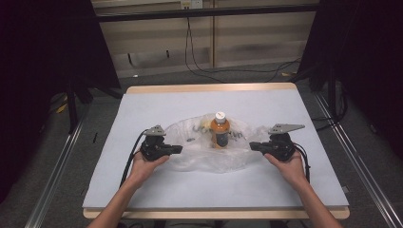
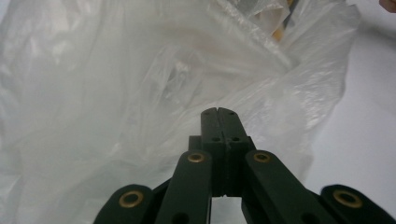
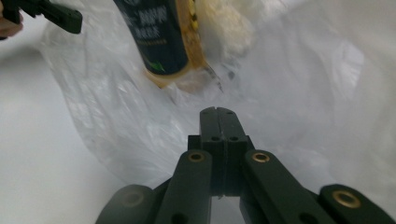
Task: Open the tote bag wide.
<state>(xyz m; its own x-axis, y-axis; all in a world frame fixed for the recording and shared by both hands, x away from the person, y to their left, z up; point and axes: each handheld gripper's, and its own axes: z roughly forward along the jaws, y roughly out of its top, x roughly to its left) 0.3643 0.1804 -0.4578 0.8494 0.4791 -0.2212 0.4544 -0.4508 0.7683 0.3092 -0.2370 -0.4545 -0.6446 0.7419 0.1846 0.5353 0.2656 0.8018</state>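
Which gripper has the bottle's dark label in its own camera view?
The right gripper. Its view shows the orange bottle with its dark label through the clear plastic bag; the left gripper faces mostly crumpled bag.

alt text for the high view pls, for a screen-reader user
An orange bottle with a white cap stands upright on a crumpled clear plastic bag spread on a pale grey table. A person's hands hold the left gripper and right gripper at the bag's opposite edges, jaws shut, pointing inward.
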